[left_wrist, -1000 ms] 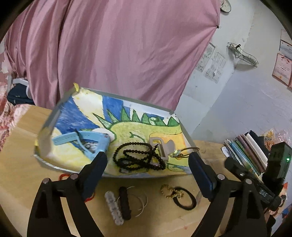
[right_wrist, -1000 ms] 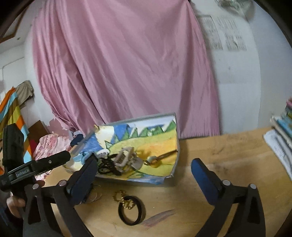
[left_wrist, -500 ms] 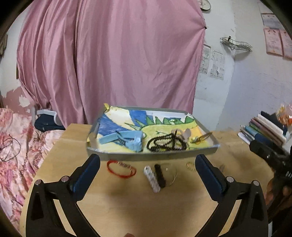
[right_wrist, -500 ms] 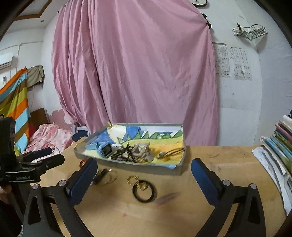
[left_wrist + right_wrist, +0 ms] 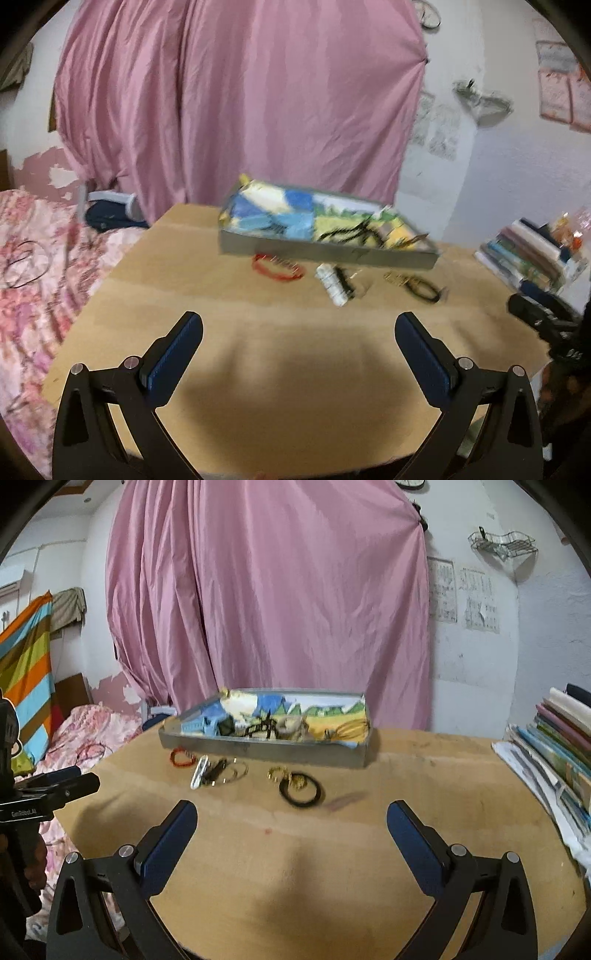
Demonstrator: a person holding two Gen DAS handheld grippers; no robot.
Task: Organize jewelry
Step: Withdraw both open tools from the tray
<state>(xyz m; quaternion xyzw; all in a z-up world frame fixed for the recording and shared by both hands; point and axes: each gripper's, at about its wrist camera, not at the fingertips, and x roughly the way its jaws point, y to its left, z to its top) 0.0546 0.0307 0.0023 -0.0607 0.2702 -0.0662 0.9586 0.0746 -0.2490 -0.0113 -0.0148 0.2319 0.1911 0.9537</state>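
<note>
A grey tray (image 5: 258, 747) (image 5: 325, 253) lined with a painted sheet sits at the far side of the wooden table and holds a blue watch (image 5: 201, 725) and black beads (image 5: 260, 728). In front of it on the table lie a red bracelet (image 5: 181, 757) (image 5: 277, 266), a white bead bracelet (image 5: 198, 772) (image 5: 332, 286), thin wire hoops (image 5: 234, 771), a gold chain (image 5: 277, 773) and a black ring (image 5: 300, 794) (image 5: 423, 290). My left gripper (image 5: 298, 334) and my right gripper (image 5: 291, 821) both hang open and empty over the near part of the table, well short of the jewelry.
A stack of books (image 5: 554, 753) (image 5: 532, 254) lies along the table's right edge. A pink curtain (image 5: 266, 598) hangs behind the tray. A bed with a pink floral cover (image 5: 33, 266) stands left of the table. The other gripper's body (image 5: 44, 797) shows at the left.
Both grippers have pulled back and away from the tray, so the tray and loose jewelry now look smaller and farther. The jewelry itself has not moved.
</note>
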